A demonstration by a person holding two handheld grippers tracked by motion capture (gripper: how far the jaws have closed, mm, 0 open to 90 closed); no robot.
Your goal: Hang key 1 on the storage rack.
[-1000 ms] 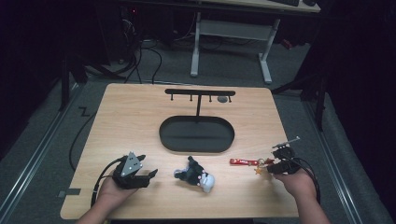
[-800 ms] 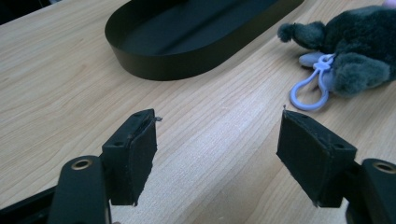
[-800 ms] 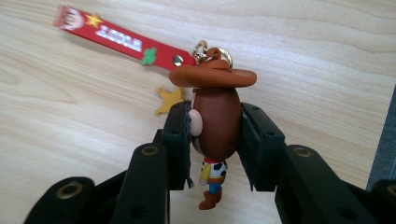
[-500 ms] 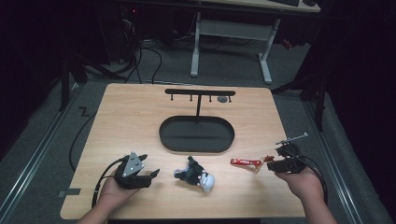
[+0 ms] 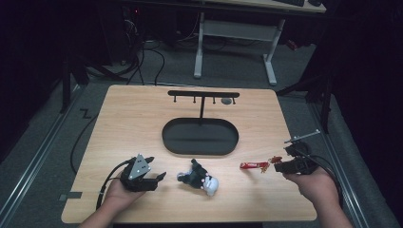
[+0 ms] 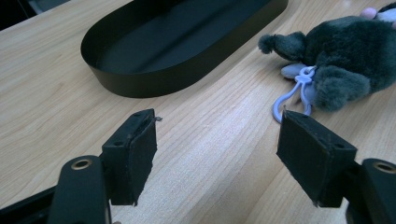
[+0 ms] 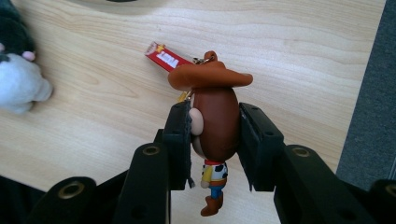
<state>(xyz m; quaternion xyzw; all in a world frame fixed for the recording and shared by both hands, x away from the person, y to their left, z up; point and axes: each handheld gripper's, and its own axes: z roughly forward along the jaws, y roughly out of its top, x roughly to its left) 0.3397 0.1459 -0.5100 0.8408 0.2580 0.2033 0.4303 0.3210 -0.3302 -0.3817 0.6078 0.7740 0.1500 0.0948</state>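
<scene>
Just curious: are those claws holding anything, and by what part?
The right gripper clamps a cowboy keychain figure by its head. The left gripper holds nothing.

Looking down and forward from above the table's (image 5: 142, 118) near edge. Riding low and close on each gripper, facing along its jaws across the wood. Shared by all three: the plush toy (image 5: 199, 176) (partly cropped in the right gripper view).

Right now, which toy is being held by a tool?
The cowboy keychain, pinched in the right tool. The grey plush toy lies loose on the table.
</scene>
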